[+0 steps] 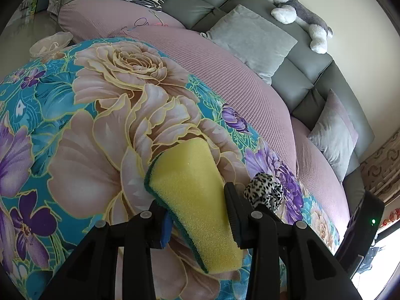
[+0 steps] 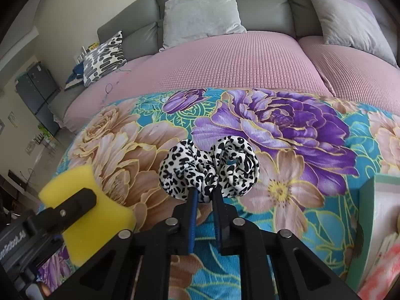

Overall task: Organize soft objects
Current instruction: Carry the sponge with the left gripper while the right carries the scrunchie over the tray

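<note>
Left wrist view: the left gripper (image 1: 197, 215) clamps a yellow sponge (image 1: 190, 195) with a green scouring layer on its underside. The jaws stand partly closed on the sponge's two sides, and the foam projects forward beyond the fingertips above a floral blanket (image 1: 75, 130). A leopard-print scrunchie (image 1: 263, 192) lies on the blanket just right of the right finger. Behind the blanket, a pink waffle-textured cover (image 1: 250, 80) spreads over a grey sofa (image 1: 307, 75). A grey cushion (image 1: 252, 40) leans on the backrest, and a grey-and-white plush dog (image 1: 297, 10) lies along its top edge.

Right wrist view: the right gripper (image 2: 205, 192) is pinched narrow on the near edge of the leopard-print scrunchie (image 2: 210, 170), whose fabric is bunched between the blue-padded fingertips. The scrunchie rests on the floral blanket (image 2: 287, 135). The left gripper (image 2: 75, 200) appears at lower left with the yellow sponge (image 2: 100, 227) squeezed in its jaws. White lettering on that gripper's body is only partly visible and cannot be read. A black-and-white patterned cushion (image 2: 105, 60) sits at the sofa's far left end.
</note>
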A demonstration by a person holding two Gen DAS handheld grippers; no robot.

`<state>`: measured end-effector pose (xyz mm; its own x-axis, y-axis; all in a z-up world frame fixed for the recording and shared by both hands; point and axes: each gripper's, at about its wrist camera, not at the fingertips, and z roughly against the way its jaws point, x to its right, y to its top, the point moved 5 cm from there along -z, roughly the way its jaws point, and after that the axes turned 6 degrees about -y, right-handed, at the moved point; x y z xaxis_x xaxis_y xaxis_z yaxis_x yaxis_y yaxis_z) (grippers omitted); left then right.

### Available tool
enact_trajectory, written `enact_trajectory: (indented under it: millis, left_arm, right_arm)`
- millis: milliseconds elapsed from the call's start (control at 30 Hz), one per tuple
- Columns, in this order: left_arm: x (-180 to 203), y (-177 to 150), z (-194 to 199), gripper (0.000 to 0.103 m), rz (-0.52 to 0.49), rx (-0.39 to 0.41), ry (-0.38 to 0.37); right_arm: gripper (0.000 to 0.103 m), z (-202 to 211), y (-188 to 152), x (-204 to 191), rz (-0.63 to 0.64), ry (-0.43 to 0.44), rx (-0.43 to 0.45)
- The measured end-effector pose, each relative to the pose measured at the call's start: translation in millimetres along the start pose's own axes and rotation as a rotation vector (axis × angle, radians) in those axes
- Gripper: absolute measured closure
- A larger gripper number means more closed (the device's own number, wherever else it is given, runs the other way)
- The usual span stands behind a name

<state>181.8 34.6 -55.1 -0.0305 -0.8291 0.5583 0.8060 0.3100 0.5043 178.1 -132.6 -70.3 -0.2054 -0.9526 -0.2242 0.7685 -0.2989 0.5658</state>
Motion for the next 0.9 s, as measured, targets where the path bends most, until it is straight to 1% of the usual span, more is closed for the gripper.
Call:
enact_trajectory:
  millis: [133,367,500,633,700,900]
  left_arm:
    - [4.3,0.0,5.2,0.064,-0.009,0.001,-0.004]
    - [25.4,-8.6,28.1,0.064,-0.054,0.013,-0.034]
    - [47.9,-21.1,44.9,0.064,-0.121,0.012,-0.062]
    - [69.8,-29.3,59.4,0.064,-0.189,0.021,-0.085]
    - [80.4,-34.2,66.7,0.064,-0.223,0.026,-0.092]
    - [105.1,-49.7,85.1,0.064,-0.311,0.035,-0.119]
  right_arm:
    - [0.092,20.5,-5.9,3.6,-0.007,0.011,0.022]
    - [0.092,90.2,-21.5,16.6,-0.031,0.014,0.105]
    - [0.092,136.2,-32.4,26.9,-0.045,-0.011,0.165]
    - [0.092,173.0,-44.0,38.4,-0.066,-0.050,0.215]
    - [0.092,188.1,-51.7,45.3,-0.089,-0.051,0.228]
    - [0.092,228.5,-76.2,65.5,-0.144,-0.096,0.255]
